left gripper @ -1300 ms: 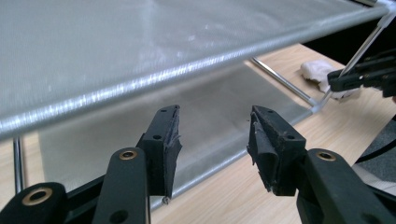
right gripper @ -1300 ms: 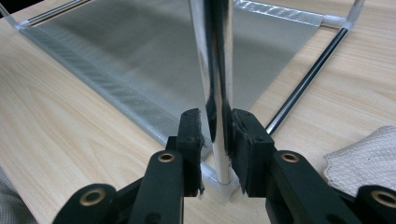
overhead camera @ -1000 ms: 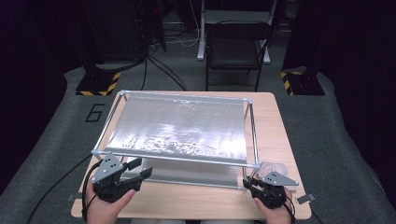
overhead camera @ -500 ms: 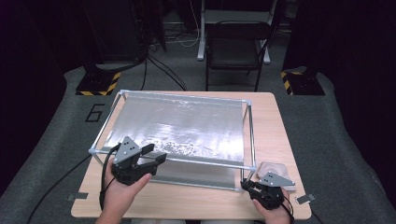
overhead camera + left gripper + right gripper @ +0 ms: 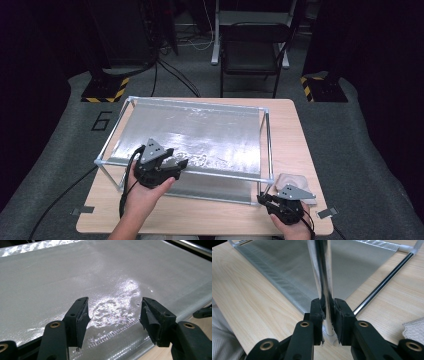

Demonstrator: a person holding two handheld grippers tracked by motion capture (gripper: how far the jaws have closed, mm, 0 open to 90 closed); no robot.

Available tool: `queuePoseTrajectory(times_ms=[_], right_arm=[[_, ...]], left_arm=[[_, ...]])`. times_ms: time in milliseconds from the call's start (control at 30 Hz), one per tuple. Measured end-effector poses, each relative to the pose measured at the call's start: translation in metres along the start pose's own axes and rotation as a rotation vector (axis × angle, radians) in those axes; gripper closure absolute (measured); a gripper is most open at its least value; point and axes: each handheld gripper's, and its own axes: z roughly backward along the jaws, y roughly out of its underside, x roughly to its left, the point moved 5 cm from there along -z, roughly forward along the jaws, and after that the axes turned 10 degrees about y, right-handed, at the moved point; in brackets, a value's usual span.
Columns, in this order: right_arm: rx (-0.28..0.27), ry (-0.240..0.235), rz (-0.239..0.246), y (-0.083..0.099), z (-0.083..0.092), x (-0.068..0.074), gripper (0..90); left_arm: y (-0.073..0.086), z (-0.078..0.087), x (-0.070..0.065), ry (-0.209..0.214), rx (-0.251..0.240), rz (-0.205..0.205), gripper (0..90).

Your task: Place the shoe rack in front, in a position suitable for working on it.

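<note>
A metal tube frame [image 5: 267,145] carrying a shiny silver sheet [image 5: 200,132] stands on the wooden table [image 5: 310,150]. My left gripper [image 5: 181,164] hovers over the sheet's near left part, just past the front rail. Its jaws have just been opening and stand open [image 5: 113,315], with nothing between them and the glossy sheet [image 5: 75,277] below. My right gripper [image 5: 263,199] is at the frame's near right corner. Its jaws have just been closing and are shut [image 5: 327,312] on the upright chrome pole [image 5: 323,270].
A pale cloth [image 5: 290,179] lies on the table just behind my right gripper, seen also as a white cloth [image 5: 414,330] at the right edge. A folding chair [image 5: 252,50] stands on the floor beyond the table. Bare wood [image 5: 249,290] lies left of the pole.
My left gripper has moved from the table's front left edge forward and rightward over the frame's front rail, its jaws spreading. The right gripper has stayed at the corner pole.
</note>
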Motion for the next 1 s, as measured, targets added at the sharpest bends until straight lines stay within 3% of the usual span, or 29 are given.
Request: queuePoseTrajectory(times_ms=[200, 300, 533, 733, 1000], right_arm=[[0.024, -0.013, -0.001, -0.002, 0.001, -0.001, 74.9], [0.029, -0.01, 0.008, 0.0, 0.004, -0.001, 73.5], [0.024, -0.018, -0.01, 0.003, 0.011, -0.003, 72.7], [0.036, -0.006, 0.017, 0.01, 0.019, -0.005, 72.0], [0.022, 0.025, -0.022, 0.019, 0.037, -0.021, 72.2]], left_arm=[[0.002, -0.008, 0.001, -0.009, 0.034, 0.009, 39.9], [0.003, -0.01, 0.001, -0.01, 0.015, 0.021, 40.0], [0.006, -0.011, 0.002, -0.009, 0.002, 0.01, 41.2], [0.008, -0.011, 0.003, 0.013, -0.009, 0.012, 44.0], [0.01, -0.01, 0.001, 0.017, -0.025, 0.023, 47.3]])
